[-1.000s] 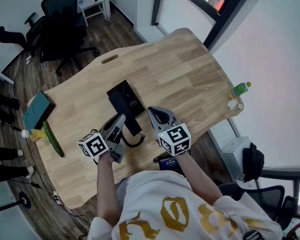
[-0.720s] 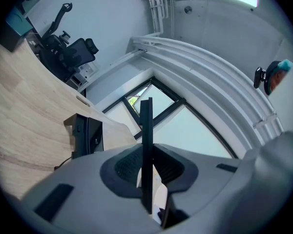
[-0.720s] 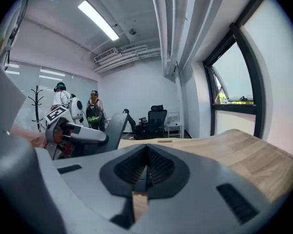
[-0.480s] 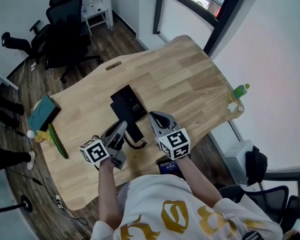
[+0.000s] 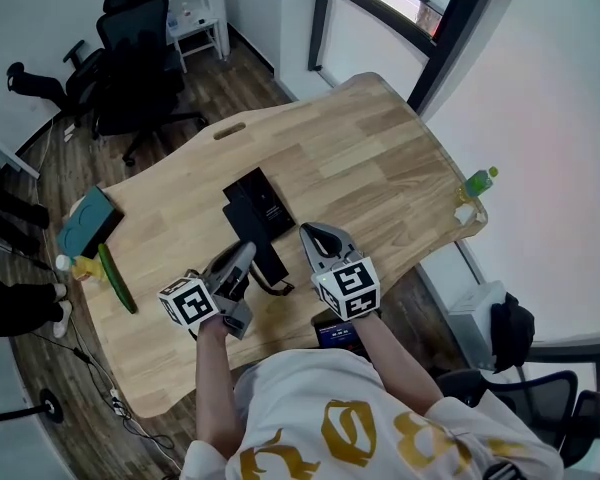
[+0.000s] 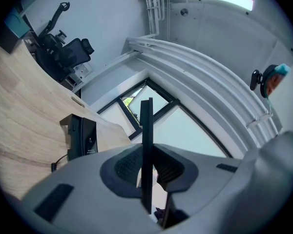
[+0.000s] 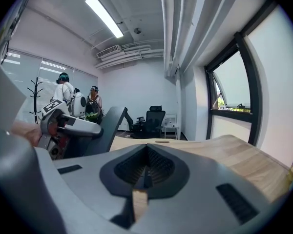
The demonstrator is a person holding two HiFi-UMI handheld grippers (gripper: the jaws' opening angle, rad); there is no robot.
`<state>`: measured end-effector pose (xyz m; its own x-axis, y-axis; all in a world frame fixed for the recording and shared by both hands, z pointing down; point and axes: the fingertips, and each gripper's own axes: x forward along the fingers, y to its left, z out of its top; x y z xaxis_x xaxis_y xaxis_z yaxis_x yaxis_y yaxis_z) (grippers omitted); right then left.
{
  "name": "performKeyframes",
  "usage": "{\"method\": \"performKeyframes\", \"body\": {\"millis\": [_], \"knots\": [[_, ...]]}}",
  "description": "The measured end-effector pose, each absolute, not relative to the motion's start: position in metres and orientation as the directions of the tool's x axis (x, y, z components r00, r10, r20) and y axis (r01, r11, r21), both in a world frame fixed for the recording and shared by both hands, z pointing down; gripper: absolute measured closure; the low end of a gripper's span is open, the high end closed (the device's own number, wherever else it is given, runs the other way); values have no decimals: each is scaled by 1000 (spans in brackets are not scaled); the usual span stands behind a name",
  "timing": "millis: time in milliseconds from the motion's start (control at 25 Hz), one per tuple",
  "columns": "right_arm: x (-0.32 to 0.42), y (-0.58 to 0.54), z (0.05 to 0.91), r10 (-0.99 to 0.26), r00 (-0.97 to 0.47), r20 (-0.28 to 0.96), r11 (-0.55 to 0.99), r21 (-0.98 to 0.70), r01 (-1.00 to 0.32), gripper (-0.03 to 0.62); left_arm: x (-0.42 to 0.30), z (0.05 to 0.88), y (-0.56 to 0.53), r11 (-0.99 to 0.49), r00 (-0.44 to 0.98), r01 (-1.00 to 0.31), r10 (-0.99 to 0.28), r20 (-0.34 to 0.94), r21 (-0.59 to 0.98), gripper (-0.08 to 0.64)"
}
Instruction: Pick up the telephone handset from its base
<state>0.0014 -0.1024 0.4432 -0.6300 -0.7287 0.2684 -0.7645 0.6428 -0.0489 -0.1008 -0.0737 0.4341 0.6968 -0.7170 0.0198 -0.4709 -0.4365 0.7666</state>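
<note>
The black telephone base (image 5: 259,200) lies on the wooden table (image 5: 380,158). My left gripper (image 5: 244,252) is shut on the black handset (image 5: 267,260), which is off the base, near its front end. In the left gripper view the handset (image 6: 146,135) stands edge-on between the pads, with the base (image 6: 81,136) on the table at left. A dark cord (image 5: 276,288) hangs from the handset. My right gripper (image 5: 314,234) hovers just right of the handset, shut and holding nothing. The right gripper view has the handset (image 7: 105,128) and the left gripper (image 7: 63,123) at its left.
A green bottle (image 5: 480,181) stands at the table's right edge. A teal box (image 5: 85,220) and a long green object (image 5: 112,278) lie at the left end. Black office chairs (image 5: 130,48) stand beyond the table. Two people (image 7: 63,91) stand in the background.
The left gripper has carried the handset slightly up and away from the base. The right gripper has stayed where it was.
</note>
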Motion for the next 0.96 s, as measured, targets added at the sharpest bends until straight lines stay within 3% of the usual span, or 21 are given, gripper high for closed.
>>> {"method": "performKeyframes", "body": {"millis": [960], "knots": [[0,-112,448,-735,-610,295,637,-8,-771,588,-108,435,-77,-432,690,-463,-724,8,774,489]]}}
